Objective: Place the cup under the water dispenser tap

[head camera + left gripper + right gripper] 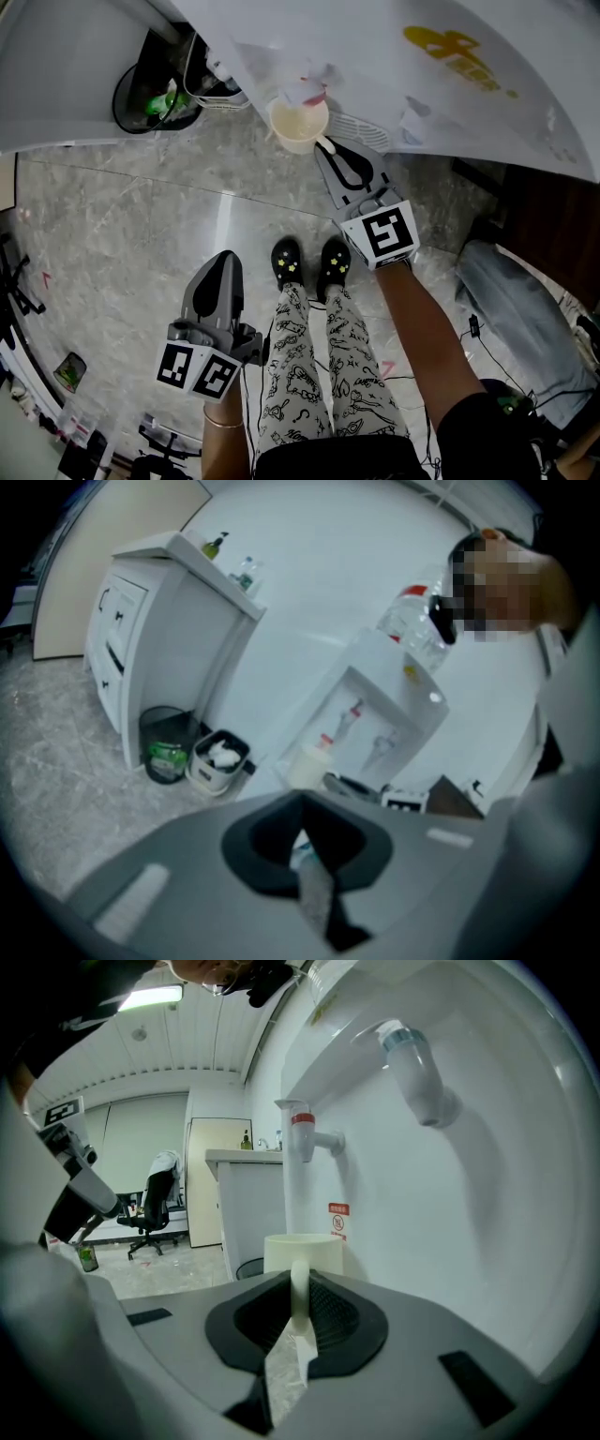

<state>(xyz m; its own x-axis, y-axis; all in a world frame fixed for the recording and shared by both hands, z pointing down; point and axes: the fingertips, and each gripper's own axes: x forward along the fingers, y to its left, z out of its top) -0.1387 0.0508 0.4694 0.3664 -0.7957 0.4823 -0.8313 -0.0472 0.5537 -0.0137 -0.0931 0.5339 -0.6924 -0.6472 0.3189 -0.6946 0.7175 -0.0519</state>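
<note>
Black waste bin [141,98] at far left, left gripper [222,269] low over the floor, jaws together and empty, cream cup [298,122] below the red tap [302,1121] of the water dispenser [487,1166], right gripper [330,150] clamped on the cup's handle [299,1288].

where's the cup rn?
Head view, top centre: the cup is held by its handle in the right gripper jaws, inside the water dispenser alcove, roughly below the red-collared tap.
</note>
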